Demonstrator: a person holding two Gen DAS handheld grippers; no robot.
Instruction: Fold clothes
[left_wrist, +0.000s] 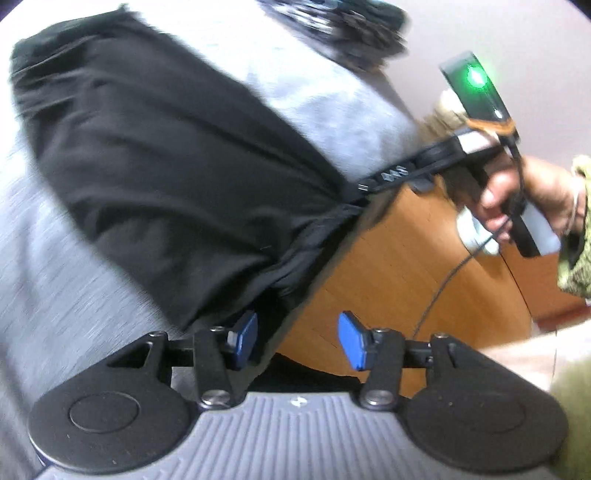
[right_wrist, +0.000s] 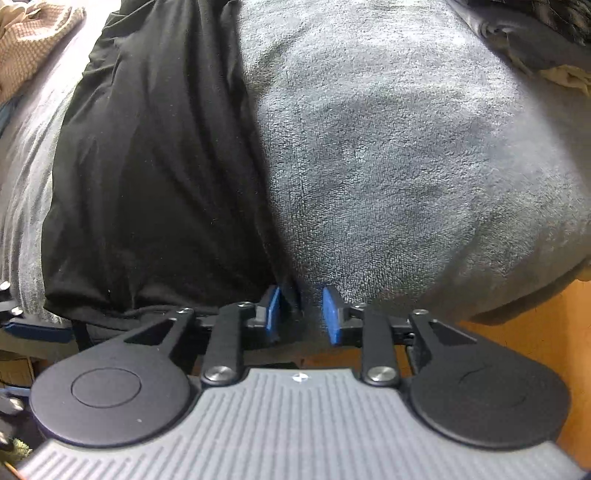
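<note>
A black garment (left_wrist: 166, 147) lies folded into a long band on a grey towel-like cover (left_wrist: 332, 103). My left gripper (left_wrist: 297, 339) hovers at the garment's near corner, at the cover's edge. Its blue pads (left_wrist: 245, 339) stand apart with only wood showing between them. In the right wrist view the same garment (right_wrist: 155, 166) fills the left half. My right gripper (right_wrist: 301, 314) sits at its lower edge, jaws partly apart. A dark fold of cloth lies loose in the gap and the pads do not press it. A hand (left_wrist: 524, 199) holds that right gripper (left_wrist: 364, 186) at the garment's edge.
Orange wood (left_wrist: 406, 277) shows beyond the grey cover's edge (right_wrist: 406, 147). A dark patterned pile (left_wrist: 351, 29) lies at the far end of the cover. A beige knitted cloth (right_wrist: 33, 44) sits at the upper left. A thin cable (left_wrist: 443, 284) hangs from the right gripper.
</note>
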